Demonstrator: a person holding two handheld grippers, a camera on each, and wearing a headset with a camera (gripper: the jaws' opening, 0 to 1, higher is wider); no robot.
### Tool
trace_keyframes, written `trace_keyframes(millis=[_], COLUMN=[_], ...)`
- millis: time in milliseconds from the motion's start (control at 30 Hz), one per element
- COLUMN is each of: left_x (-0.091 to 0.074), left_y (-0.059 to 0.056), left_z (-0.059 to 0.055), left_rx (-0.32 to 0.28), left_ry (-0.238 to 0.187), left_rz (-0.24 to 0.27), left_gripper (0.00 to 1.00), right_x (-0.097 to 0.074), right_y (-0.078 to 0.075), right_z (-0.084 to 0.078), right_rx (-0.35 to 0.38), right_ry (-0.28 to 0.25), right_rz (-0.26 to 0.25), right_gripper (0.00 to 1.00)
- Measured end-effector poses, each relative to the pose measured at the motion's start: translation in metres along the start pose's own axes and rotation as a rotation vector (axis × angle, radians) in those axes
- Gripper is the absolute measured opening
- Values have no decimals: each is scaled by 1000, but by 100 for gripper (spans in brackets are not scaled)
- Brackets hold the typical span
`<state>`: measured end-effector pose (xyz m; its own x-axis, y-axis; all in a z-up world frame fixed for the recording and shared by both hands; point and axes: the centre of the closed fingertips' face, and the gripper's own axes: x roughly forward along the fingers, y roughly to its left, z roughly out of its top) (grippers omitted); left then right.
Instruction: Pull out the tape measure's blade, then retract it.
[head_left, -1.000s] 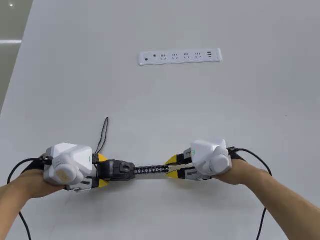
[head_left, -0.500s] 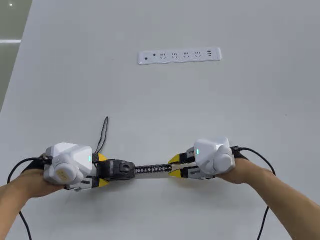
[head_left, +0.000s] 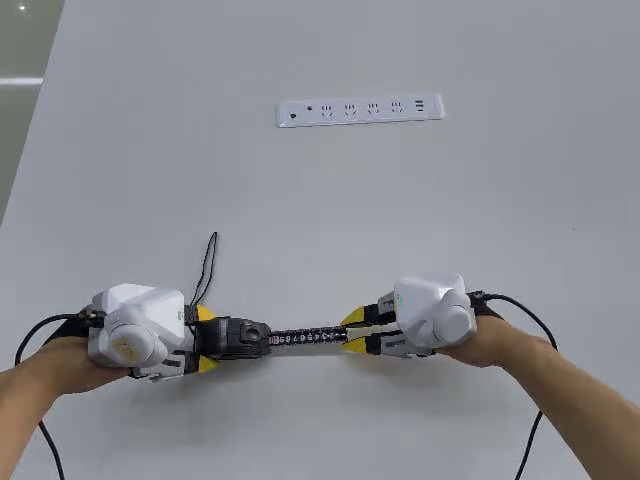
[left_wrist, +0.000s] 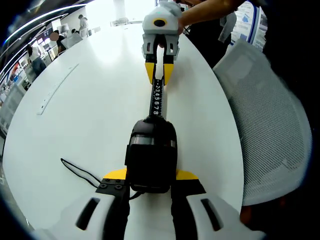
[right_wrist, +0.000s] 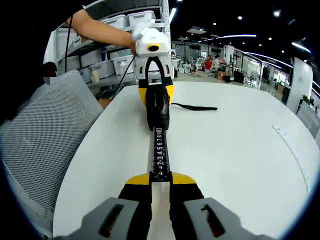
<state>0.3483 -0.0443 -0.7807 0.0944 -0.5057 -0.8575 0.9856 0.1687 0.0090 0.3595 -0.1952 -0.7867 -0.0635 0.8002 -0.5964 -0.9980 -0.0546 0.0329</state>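
The left gripper (head_left: 205, 340) has its fingers (head_left: 204, 315) clamped on the tape case (head_left: 238, 339) at the near side of the worktop (head_left: 320, 220) and the right gripper (head_left: 352, 332) is clamped on the blade (head_left: 305, 338) tip, so the pull should go straight along the blade, level and slow, without twisting.

text | blade (left_wrist: 156, 100) — white numerals 2–8 on black | both gripper views

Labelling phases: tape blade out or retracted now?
Out, partly. Numbered blade runs from the case, held by the left tool, to the right tool shut on its tip.
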Motion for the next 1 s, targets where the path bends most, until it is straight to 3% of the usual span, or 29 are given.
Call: trace_keyframes(millis=[1000], left_x=[-1], left_y=[0], left_z=[-1], left_rx=[-4], left_ry=[5], left_rz=[4], left_gripper=[27], right_x=[-10], right_y=[-1], right_z=[-6], right_rx=[2], right_ry=[7], right_rz=[-2], right_gripper=[10])
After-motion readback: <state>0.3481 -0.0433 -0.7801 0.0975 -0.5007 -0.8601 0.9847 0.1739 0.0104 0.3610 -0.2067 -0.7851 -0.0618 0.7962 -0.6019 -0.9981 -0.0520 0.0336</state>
